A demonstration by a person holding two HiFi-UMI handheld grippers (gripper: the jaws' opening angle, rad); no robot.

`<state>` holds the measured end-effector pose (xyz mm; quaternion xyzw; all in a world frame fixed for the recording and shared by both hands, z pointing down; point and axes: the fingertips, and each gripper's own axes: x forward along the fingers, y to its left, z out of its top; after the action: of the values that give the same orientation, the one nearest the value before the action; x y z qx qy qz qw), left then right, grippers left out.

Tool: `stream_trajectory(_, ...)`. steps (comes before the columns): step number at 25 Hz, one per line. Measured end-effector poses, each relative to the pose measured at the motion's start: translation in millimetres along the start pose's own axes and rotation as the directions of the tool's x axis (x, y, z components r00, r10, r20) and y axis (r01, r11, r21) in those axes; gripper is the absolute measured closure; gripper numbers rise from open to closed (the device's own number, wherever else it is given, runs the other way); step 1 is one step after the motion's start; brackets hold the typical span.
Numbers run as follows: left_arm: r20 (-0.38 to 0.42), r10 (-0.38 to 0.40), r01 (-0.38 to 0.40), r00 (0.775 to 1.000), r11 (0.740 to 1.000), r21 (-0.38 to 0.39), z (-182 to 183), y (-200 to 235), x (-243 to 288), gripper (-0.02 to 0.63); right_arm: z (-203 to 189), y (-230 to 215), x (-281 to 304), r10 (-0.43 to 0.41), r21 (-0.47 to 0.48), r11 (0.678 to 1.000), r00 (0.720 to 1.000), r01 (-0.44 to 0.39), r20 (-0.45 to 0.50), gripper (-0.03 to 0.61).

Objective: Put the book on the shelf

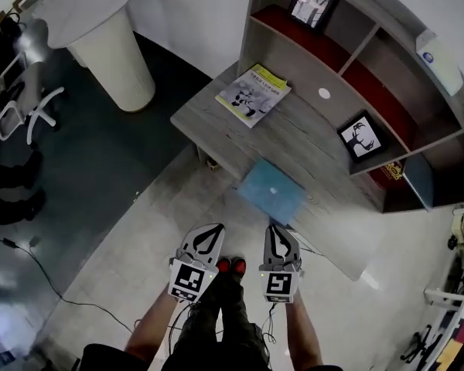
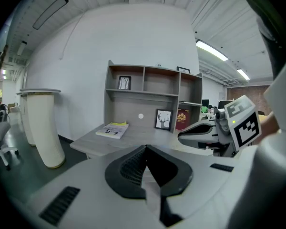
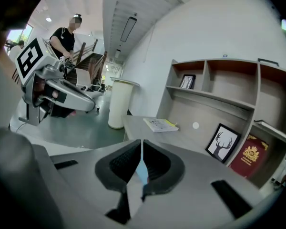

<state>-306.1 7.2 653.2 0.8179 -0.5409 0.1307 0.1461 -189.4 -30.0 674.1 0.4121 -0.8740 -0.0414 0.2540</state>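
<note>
Hovering before the counter [image 1: 309, 147], left tool [image 1: 217, 228] and right tool [image 1: 274, 228] pressed together, empty — yellow book [image 1: 254, 94] flat far left by the shelf [image 1: 361, 43], nearer the left; blurred blue slab [image 1: 272, 192] just ahead of the right.

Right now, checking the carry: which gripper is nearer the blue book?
Right. The right gripper is shut on the near edge of the blue book; the left gripper is apart, to its left.
</note>
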Motion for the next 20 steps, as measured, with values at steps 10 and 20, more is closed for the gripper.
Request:
stream_trajectory(10, -0.065, 0.025, -0.028, 0.998, 0.998, -0.051, -62, -6, 26, 0.611, -66, 16, 43, 0.073, -0.022, 0.997, 0.996, -0.074, -0.055, 0.540)
stream_trajectory(20, -0.114, 0.070, -0.082, 0.991, 0.991, -0.101, -100, 1, 29, 0.611, -112, 13, 72, 0.120, -0.161, 0.975, 0.971, -0.155, -0.207, 0.385)
